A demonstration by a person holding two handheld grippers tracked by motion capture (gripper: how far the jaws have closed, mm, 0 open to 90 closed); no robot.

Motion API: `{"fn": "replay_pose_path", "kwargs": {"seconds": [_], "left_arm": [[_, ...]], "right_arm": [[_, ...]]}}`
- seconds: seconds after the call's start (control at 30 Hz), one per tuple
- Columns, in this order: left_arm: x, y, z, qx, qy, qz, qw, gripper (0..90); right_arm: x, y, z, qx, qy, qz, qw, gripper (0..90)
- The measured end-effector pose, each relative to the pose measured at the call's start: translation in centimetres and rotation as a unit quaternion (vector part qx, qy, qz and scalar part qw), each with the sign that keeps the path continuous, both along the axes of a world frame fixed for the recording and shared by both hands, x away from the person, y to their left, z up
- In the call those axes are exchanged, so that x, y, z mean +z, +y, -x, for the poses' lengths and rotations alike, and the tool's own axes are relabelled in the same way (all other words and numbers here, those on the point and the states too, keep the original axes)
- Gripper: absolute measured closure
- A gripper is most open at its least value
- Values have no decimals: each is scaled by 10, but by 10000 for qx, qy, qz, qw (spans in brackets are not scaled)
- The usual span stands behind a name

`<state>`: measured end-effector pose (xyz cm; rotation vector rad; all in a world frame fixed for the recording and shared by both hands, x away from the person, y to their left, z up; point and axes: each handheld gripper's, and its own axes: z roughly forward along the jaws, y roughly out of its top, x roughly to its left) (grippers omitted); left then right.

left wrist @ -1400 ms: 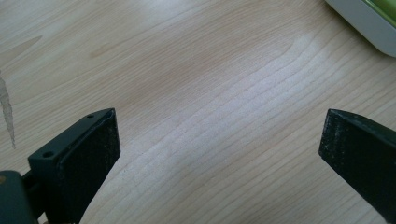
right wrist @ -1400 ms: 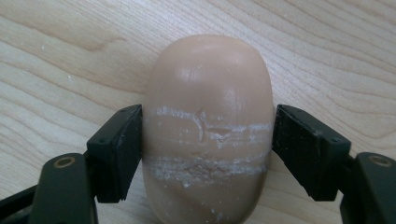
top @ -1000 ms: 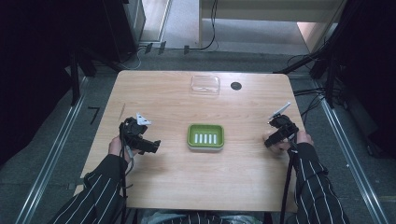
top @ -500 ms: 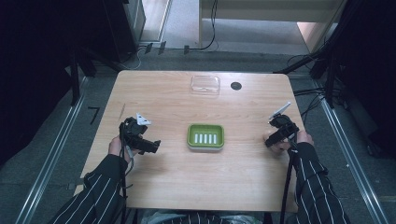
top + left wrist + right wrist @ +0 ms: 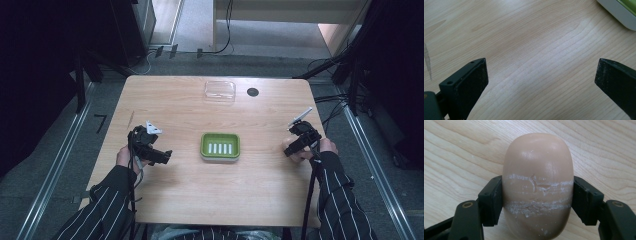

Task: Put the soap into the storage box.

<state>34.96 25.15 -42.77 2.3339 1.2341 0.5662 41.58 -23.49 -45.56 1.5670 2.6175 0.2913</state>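
Right gripper (image 5: 537, 202) had its fingers clamped on the tan soap bar (image 5: 537, 185) near the table's right edge, grasp done, placement into the green soap dish (image 5: 220, 146) at table centre still pending; left gripper (image 5: 541, 82) fingers apart, idle.

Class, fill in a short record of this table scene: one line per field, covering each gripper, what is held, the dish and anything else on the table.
Right gripper: shut on the soap bar, fingers pressing both its sides
Left gripper: open, nothing between its fingers
Green soap dish: table centre, between the grippers
Clear lid: far edge
Table: light wood
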Motion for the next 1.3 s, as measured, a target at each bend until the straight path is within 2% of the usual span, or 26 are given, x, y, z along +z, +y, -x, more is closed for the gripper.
{"fn": "replay_pose_path", "kwargs": {"seconds": [0.2,0.43,0.73,0.77,1.0,1.3], "left_arm": [[0,1,0,-15,-6,-5,10000,0],[0,-2,0,-32,6,-2,10000,0],[-1,-2,0,-44,23,-2,10000,0],[-1,-2,0,-38,18,13,10000,0],[-1,-5,1,-41,10,-13,10000,0],[-2,-6,1,-86,38,-35,9999,0]], "right_arm": [[11,7,2,152,-132,-95,9998,341],[16,15,4,304,-163,-116,9993,341],[17,20,4,415,-176,-134,9989,342],[17,23,4,418,-127,-155,9989,342],[18,30,6,598,-179,-222,9978,342],[22,36,8,664,-246,-230,9972,342]]}}
